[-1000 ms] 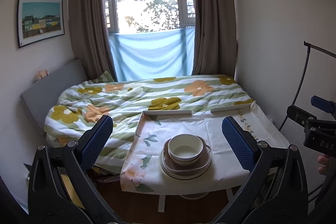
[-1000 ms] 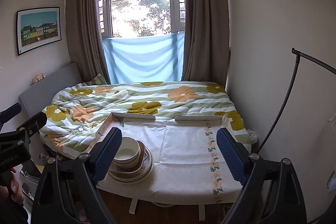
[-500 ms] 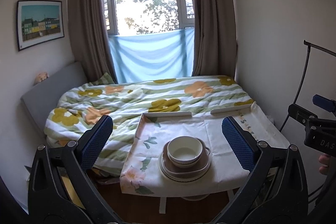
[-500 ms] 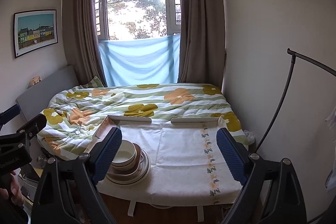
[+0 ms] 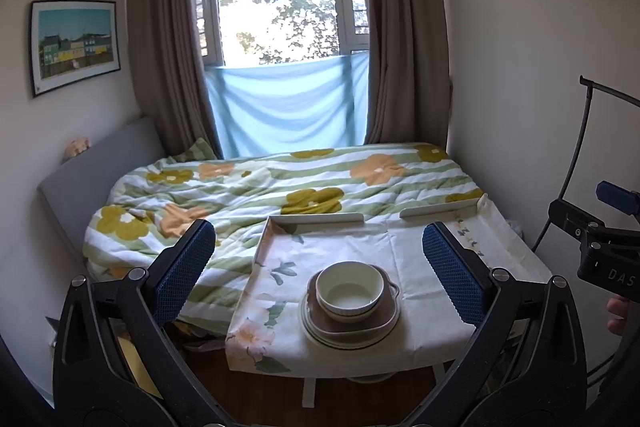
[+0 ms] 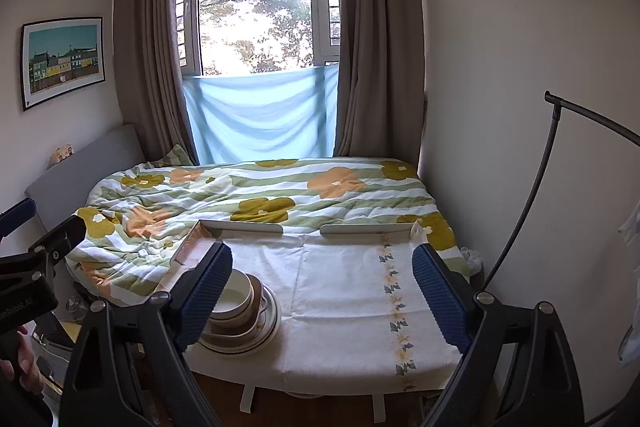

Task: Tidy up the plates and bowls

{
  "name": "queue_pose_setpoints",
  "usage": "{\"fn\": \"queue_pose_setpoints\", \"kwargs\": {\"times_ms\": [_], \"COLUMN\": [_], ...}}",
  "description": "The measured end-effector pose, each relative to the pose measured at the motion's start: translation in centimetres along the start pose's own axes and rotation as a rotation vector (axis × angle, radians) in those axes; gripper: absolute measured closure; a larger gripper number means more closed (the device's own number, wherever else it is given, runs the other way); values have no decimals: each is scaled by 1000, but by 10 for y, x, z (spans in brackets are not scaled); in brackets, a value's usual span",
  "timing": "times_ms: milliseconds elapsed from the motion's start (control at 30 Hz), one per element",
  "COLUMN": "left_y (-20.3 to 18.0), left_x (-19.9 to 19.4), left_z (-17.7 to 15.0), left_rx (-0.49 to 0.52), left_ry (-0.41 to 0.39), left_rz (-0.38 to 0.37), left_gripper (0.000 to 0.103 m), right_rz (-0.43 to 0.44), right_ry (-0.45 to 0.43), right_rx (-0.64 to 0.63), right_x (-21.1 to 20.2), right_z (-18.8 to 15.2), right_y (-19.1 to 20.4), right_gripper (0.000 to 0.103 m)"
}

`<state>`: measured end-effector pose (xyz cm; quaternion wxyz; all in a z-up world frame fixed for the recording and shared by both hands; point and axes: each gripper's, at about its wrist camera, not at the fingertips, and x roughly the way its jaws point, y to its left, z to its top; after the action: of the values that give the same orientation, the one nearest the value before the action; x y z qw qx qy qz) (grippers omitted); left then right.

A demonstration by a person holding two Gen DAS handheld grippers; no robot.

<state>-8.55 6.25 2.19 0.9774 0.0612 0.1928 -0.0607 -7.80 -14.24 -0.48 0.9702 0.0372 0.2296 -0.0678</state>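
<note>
A stack of dishes sits near the front left of a cloth-covered table (image 5: 420, 255): a white bowl (image 5: 347, 290) on top, a brown handled dish (image 5: 380, 319) under it, and round cream plates (image 5: 320, 333) at the bottom. In the right wrist view the same stack (image 6: 244, 319) is partly hidden behind the left finger. My left gripper (image 5: 318, 273) hangs open in front of the table, short of the stack, with nothing between its blue pads. My right gripper (image 6: 322, 291) is open too, holding nothing, facing the bare cloth right of the stack.
A bed with a flowered quilt (image 5: 280, 187) lies behind the table, under a window with curtains. The table's raised rim (image 5: 316, 218) runs along its back and left sides. A black lamp arm (image 6: 532, 195) curves at the right wall. A hand (image 5: 618, 315) shows at the right edge.
Both views have shifted slightly, so the table and stack sit a little differently in the frame. Both grippers stay open, and the dishes have not moved.
</note>
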Motion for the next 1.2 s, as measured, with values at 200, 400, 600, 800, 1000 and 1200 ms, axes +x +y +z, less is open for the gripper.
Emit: {"fn": "queue_pose_setpoints", "kwargs": {"times_ms": [200,400,600,800,1000,1200], "left_y": [1,3,5,5,4,3], "left_x": [0,1,0,0,-2,0], "left_z": [0,0,-2,-2,-2,-3], "left_rx": [0,-1,-7,-10,-7,-13], "left_ry": [0,1,-1,-1,-9,1], "left_rz": [0,-1,1,5,16,24], "left_gripper": [0,0,0,0,0,0], "right_rz": [1,1,-1,-3,-7,-5], "right_ry": [0,1,5,7,9,9], "right_rx": [-1,-2,-5,-4,-4,-5], "right_x": [0,1,1,1,1,1], "right_z": [1,1,-1,0,0,0], "right_y": [-1,-1,-4,-5,-5,-5], "right_gripper": [14,14,14,14,14,14]}}
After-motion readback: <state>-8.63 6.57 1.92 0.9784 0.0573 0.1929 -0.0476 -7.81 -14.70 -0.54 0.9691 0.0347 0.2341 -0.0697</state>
